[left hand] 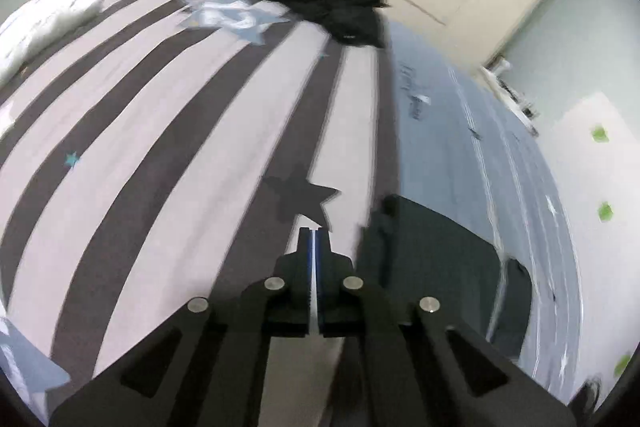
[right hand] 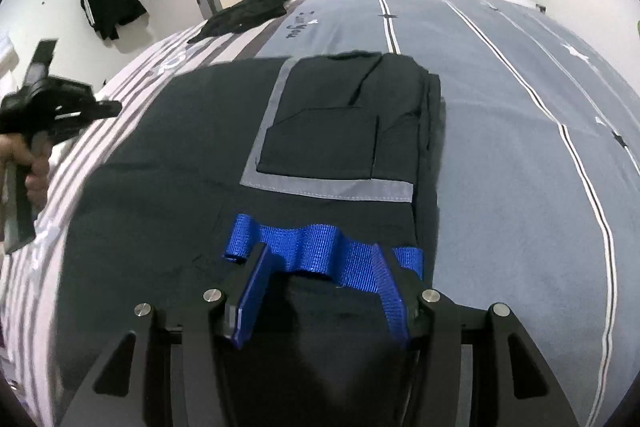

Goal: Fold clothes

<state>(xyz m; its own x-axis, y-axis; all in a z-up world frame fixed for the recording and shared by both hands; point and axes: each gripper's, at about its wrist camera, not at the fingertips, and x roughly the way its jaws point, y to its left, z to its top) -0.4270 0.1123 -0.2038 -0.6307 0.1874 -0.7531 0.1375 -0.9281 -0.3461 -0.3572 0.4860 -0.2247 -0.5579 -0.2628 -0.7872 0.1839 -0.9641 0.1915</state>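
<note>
Here the dark garment (right hand: 248, 155) lies spread flat across the centre of the right wrist view, on a bed (right hand: 500, 147) whose cover is blue-grey on the right and striped pale and dark on the left. A grey reflective band (right hand: 328, 189) runs across the garment and up its left part, framing a patch pocket. A blue webbing strap (right hand: 320, 251) crosses the garment's near edge at lower centre. The right gripper (right hand: 320, 279) has its jaws apart, straddling the strap; its blue pads (right hand: 250, 291) stand either side of the webbing, and I cannot tell whether they press on it.

At the left edge of that view a hand (right hand: 28, 167) holds the left gripper (right hand: 114, 107) above the striped part of the cover, apart from the garment. In the left wrist view, the left gripper (left hand: 314, 233) is clenched, its fingers together with nothing between them, pointing at a dark star (left hand: 304, 197) printed on the stripes. The garment's corner (left hand: 432, 267) shows at lower right of that frame.

Another dark heap of clothing (right hand: 248, 11) sits at the far edge of the bed, upper left of centre, and a black jacket (right hand: 106, 1) hangs on the wall at upper left.
</note>
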